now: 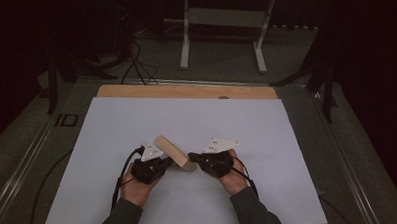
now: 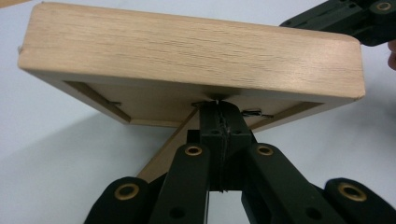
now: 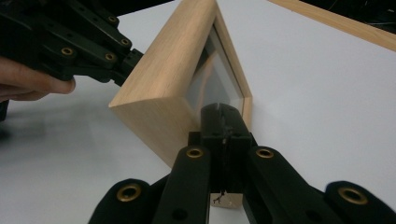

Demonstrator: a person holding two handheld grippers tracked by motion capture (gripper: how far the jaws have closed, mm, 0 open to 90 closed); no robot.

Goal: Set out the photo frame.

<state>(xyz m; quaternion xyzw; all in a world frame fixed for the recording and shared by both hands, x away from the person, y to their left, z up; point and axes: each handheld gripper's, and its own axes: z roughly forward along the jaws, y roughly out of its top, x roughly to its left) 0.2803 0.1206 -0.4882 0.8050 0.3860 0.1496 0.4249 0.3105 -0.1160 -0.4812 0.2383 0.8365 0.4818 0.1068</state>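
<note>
White sheet (image 1: 267,139) on the table, wooden frame (image 1: 174,153) tilted up off it between both hands. Left gripper (image 1: 164,163) pinched shut on its near-left edge, right gripper (image 1: 194,157) shut at its right end. Long axis runs diagonally away-left.

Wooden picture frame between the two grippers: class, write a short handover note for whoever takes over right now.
Left gripper: jaws shut, tips against the back edge of the wooden frame.
Right gripper: jaws shut, tips at the frame's glass side.
Frame: propped tilted on the white board, between both grippers.
Done: frame raised on edge.
Left: probably opening or turning it; I cannot tell which.
</note>
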